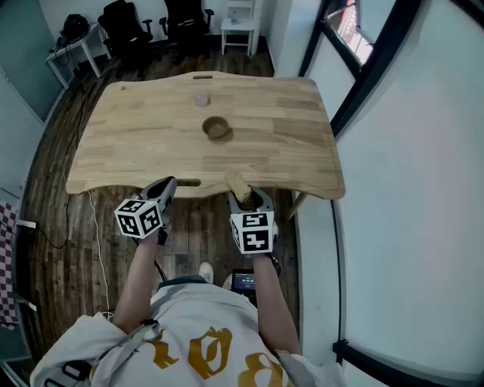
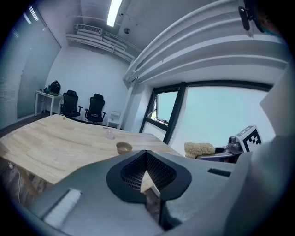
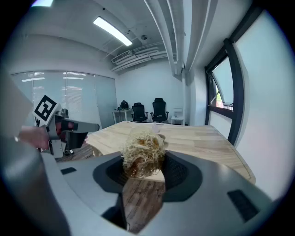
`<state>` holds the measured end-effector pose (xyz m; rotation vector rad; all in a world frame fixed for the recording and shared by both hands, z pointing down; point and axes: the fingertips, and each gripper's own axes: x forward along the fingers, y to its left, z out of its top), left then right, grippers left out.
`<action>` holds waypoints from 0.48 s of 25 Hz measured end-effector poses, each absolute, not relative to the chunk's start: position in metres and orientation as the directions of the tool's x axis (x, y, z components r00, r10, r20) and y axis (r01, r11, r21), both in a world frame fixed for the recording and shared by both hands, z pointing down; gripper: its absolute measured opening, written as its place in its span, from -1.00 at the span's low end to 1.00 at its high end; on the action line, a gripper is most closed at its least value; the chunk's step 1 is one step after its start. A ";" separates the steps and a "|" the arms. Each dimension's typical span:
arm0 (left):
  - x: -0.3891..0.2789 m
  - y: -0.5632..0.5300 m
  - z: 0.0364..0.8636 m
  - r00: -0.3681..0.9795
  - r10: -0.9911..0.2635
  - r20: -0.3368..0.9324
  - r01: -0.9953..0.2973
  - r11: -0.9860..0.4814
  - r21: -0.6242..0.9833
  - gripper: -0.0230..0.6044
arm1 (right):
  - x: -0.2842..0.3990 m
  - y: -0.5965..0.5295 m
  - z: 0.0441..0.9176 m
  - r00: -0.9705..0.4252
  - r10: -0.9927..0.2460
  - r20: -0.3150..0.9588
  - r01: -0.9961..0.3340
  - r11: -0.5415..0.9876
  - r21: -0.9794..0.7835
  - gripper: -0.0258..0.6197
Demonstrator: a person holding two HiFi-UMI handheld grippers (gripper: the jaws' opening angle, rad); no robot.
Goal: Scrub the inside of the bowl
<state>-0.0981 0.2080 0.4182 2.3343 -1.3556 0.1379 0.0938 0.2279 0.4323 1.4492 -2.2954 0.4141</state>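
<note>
- Right claw [image 3: 144,171] clamped on a fibrous scrub pad [image 3: 143,154], at the tabletop's [image 1: 136,151] near edge.
- Left claw [image 2: 148,171] closed, empty, at its 9 o'clock.
- Bowl [image 1: 216,128] mid-tabletop, 12 o'clock from both claws, with open wood between.

Pale wooden table with wavy edges [image 1: 136,143] on dark plank floor [image 1: 53,249]. Two black office chairs [image 1: 125,26] and small white desk [image 1: 76,45] at far end. Black-framed window [image 1: 355,45] set in plain white wall [image 1: 408,212], right side. White fluorescent ceiling strip [image 2: 113,11] lit.

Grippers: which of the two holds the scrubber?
The right gripper: a straw-coloured fibrous scrubber is clamped in its jaws, while the jaws of the left gripper are together, empty.
</note>
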 end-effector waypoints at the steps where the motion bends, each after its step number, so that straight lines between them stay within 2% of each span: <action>1: -0.098 0.208 0.419 0.511 -0.805 0.300 -0.851 -0.423 0.312 -0.92 | 0.095 0.229 0.433 -0.388 -0.790 0.475 -0.906 0.422 -0.038 -0.36; 12: -0.093 0.221 0.429 0.487 -0.812 0.321 -0.868 -0.408 0.282 -0.92 | 0.111 0.235 0.434 -0.397 -0.789 0.469 -0.905 0.421 -0.057 -0.36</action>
